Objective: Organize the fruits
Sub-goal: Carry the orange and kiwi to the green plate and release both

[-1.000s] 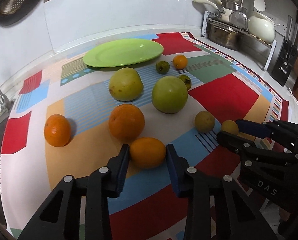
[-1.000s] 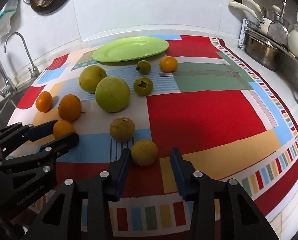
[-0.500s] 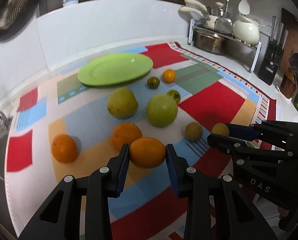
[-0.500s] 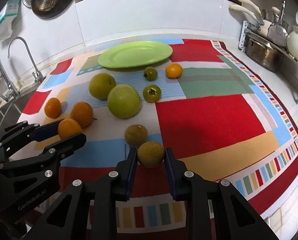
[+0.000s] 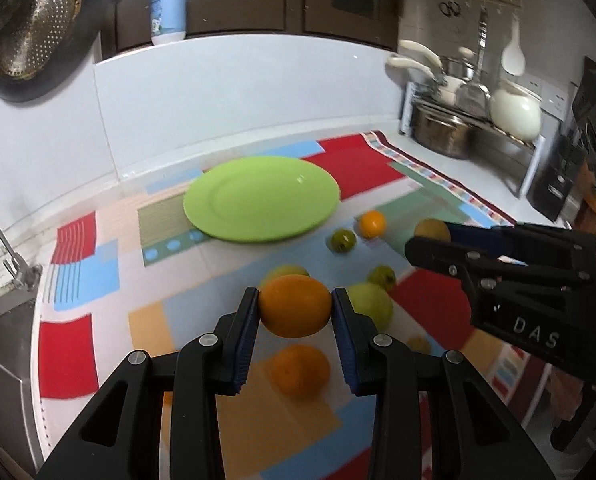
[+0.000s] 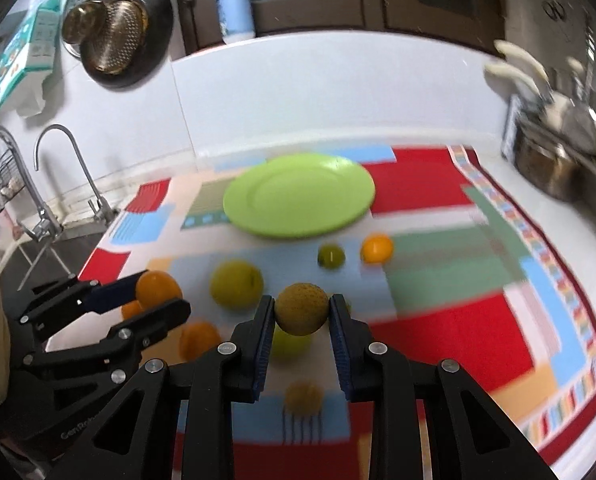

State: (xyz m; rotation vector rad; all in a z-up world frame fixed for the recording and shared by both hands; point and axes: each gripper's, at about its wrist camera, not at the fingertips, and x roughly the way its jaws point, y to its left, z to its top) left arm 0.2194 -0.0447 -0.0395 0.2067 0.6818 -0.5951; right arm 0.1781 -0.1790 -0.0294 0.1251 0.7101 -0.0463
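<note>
- Your left gripper [image 5: 294,306] is pinching an orange [image 5: 294,305] by its sides, clear of the patterned cloth [image 5: 86,352] on the worktop.
- Your right gripper [image 6: 301,309] is clamped on a brownish-yellow round fruit [image 6: 301,308], also off the cloth.
- The green plate [image 5: 260,198] sits empty at the back, the likely destination.
- Other fruit lies scattered between; carry both over it, not through.

So the count: one flat round lime-green plate [image 6: 298,196]. Oranges, four: one gripped [image 5: 295,305], one on the cloth [image 5: 299,370], one behind the left tongs [image 6: 132,309], plus a small one near the plate [image 6: 376,249]. Three big yellow-green round fruits, two small dark green ones [image 6: 331,256], two brownish-yellow round ones [image 6: 301,309]. Two tongs total.
</note>
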